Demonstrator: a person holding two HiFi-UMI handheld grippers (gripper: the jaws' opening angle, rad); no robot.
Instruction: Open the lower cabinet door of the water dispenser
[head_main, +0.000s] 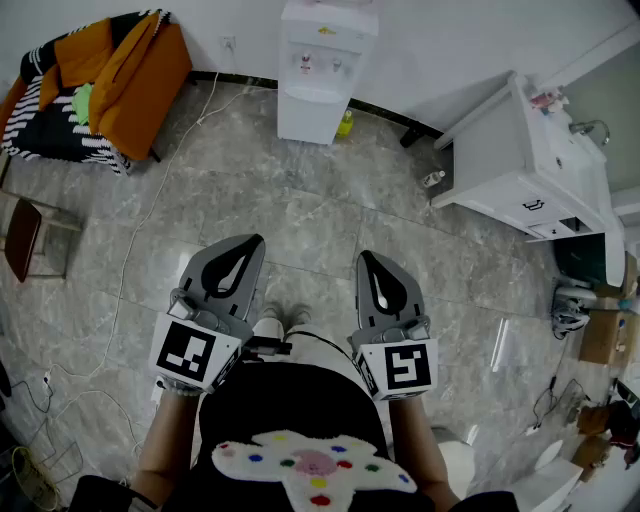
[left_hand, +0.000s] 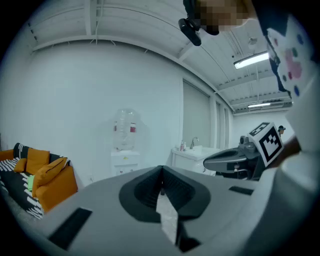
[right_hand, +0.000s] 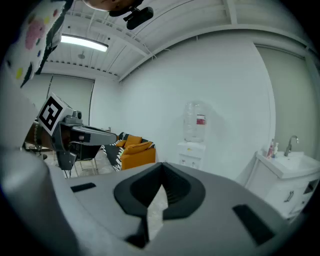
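Nearest the camera, the left gripper (head_main: 250, 245) and the right gripper (head_main: 368, 260) are held side by side just in front of the person's body, both with jaws pressed together and nothing between them. The water dispenser (head_main: 318, 75) is seen well apart from them across the floor (head_main: 330, 210), against the far wall, between an orange sofa (head_main: 130, 70) and a white sink cabinet (head_main: 520, 160). Its lower cabinet door (head_main: 305, 118) is judged shut, and is expected to be a light, stiff, smooth hinged panel. A hold at its free edge is advised, though no handle can be made out.
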